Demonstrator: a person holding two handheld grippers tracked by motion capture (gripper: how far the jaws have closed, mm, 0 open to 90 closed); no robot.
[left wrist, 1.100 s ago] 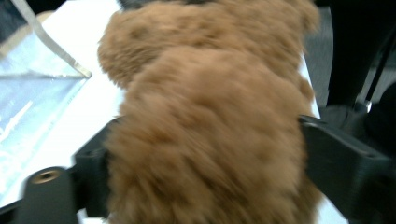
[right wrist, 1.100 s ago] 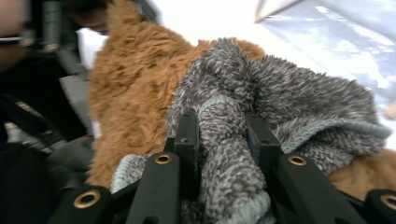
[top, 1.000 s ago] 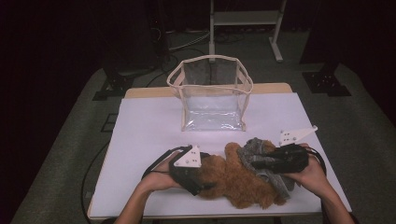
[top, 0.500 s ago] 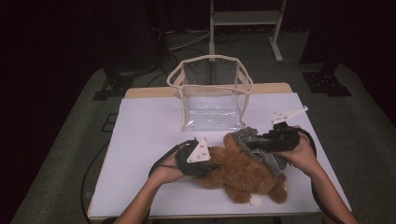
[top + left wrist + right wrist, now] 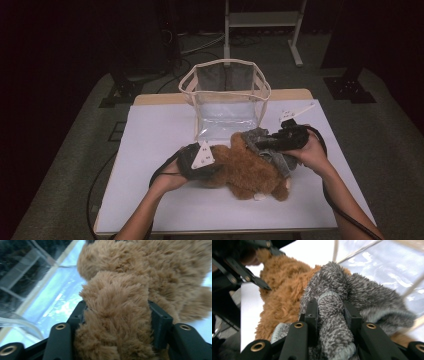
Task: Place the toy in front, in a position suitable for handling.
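Teddy bear [image 5: 250,172]: lifted off table toward clear bag [image 5: 226,102] vs 1 s ago.
L gripper [image 5: 117,322]: jaws just closed, clamping brown fur.
R gripper [image 5: 329,315]: pinching grey sweater [image 5: 352,290].
Next: prob. bagging.

Both forearms are entering from the near edge of the table. The left gripper [image 5: 212,167] is pointing toward the right edge, its jaws having just been opening slightly while pressing on brown fur. The right gripper [image 5: 260,144] is pointing toward the left edge, jaws clamping a grey fold.
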